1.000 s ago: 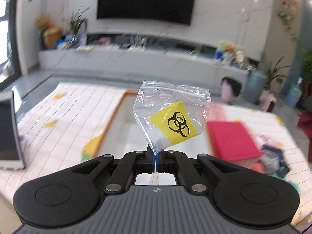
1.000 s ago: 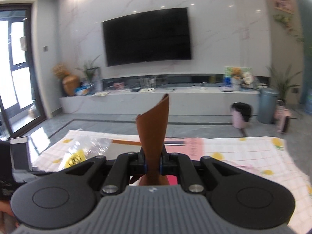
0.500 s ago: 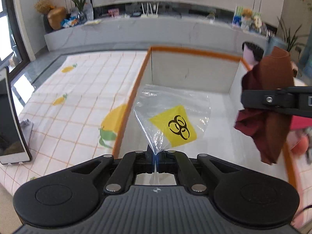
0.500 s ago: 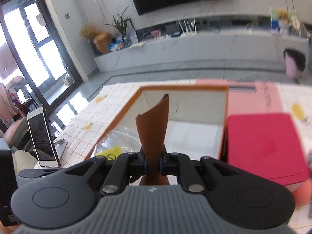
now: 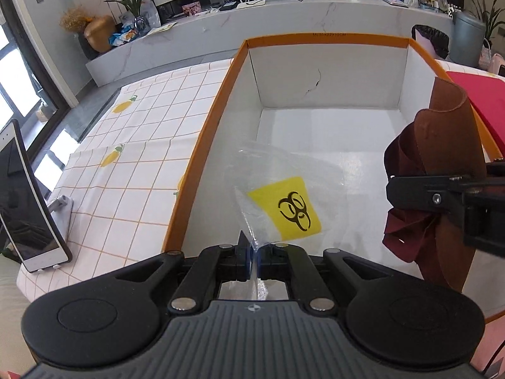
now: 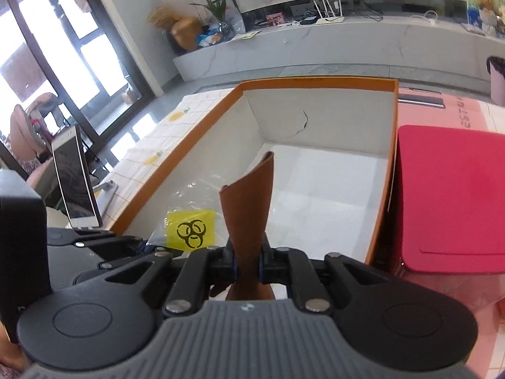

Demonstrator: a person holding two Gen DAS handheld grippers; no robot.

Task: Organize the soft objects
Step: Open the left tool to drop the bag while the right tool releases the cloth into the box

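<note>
Left claw pinches the clear bag; right claw pinches brown cloth.

Box floor: the white box lies bare ahead.
Sides: orange-rimmed walls hem it.
Right: red lid beside the box.
Left: propped phone on the table.

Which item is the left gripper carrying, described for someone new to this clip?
Find the big orange-rimmed white box. Over its near end, the left gripper pinches a clear plastic bag. Its yellow biohazard label distinguishes it from the brown cloth alongside.
</note>
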